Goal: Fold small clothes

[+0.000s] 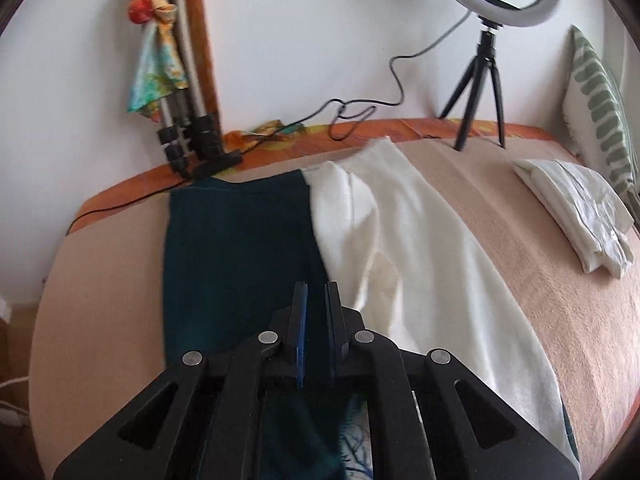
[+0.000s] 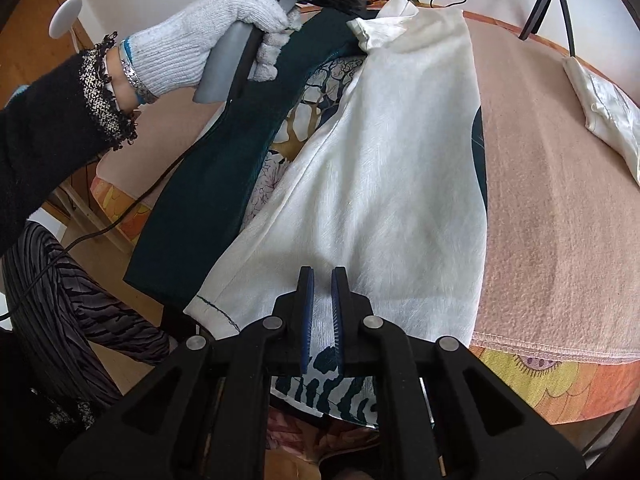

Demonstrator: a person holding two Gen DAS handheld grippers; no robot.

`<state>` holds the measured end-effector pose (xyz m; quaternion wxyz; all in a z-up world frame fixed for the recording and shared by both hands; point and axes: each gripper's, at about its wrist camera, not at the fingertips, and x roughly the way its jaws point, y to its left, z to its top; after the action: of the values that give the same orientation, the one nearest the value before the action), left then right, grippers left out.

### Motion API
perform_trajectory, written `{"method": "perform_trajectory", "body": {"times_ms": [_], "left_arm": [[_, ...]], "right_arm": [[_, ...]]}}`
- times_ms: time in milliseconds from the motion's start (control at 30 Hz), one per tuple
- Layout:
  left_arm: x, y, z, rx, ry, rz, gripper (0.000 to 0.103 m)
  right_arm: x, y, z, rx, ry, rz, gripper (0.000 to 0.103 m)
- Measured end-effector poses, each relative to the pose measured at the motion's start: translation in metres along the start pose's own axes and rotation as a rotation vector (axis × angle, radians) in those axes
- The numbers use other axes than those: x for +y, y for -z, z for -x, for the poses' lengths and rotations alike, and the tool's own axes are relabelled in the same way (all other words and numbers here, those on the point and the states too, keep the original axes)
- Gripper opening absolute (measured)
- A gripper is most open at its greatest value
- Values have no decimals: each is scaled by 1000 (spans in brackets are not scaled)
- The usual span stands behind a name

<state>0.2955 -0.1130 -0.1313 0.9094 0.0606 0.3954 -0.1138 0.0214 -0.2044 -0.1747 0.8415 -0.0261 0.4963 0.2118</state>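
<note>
A garment with a dark teal outside (image 1: 236, 248) and a white lining (image 1: 404, 248) lies spread on the pink blanket (image 1: 560, 300). My left gripper (image 1: 316, 292) is shut on the teal cloth near its near edge. In the right wrist view the white lining (image 2: 384, 168) covers the middle, with the teal part (image 2: 224, 168) lifted at the left and a tree-print layer (image 2: 320, 92) between. My right gripper (image 2: 322, 280) is shut on the lining's near hem. A gloved hand (image 2: 200, 52) holds the left gripper's handle at the top left.
A folded white cloth (image 1: 576, 216) lies at the right on the blanket, also in the right wrist view (image 2: 608, 116). A ring light on a small tripod (image 1: 480, 88) and folded tripod legs (image 1: 192, 128) stand by the wall. A striped cushion (image 1: 600, 104) leans far right.
</note>
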Motion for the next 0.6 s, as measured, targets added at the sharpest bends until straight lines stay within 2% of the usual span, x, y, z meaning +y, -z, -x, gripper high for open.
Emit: {"method": "perform_trajectory", "body": {"times_ms": [67,133,167,200,233,267,500,600], "left_arm": [[22,0,3,15,-7,62,21],[30,-2,7,21,-55,73,21],[29,-6,7,17,-34,71,24],[23,-9,8,15,-18,62,37],[15,-13,9,10,-6,46,45],[6,-19,9,11,4,23,59],[-59,-58,-35,38,1,-114,60],[-74,-64,-66,89,-65,-177,60]], "right_arm": [[1,0,1,-1,12,8,7],[3,1,2,-5,27,21,7],[4,2,2,-7,36,28,7],[5,1,2,-9,42,31,7],[4,1,3,-9,45,33,8],[5,0,2,-9,48,35,9],[4,-2,1,-9,50,46,9],[1,-3,1,-3,35,41,8]]}}
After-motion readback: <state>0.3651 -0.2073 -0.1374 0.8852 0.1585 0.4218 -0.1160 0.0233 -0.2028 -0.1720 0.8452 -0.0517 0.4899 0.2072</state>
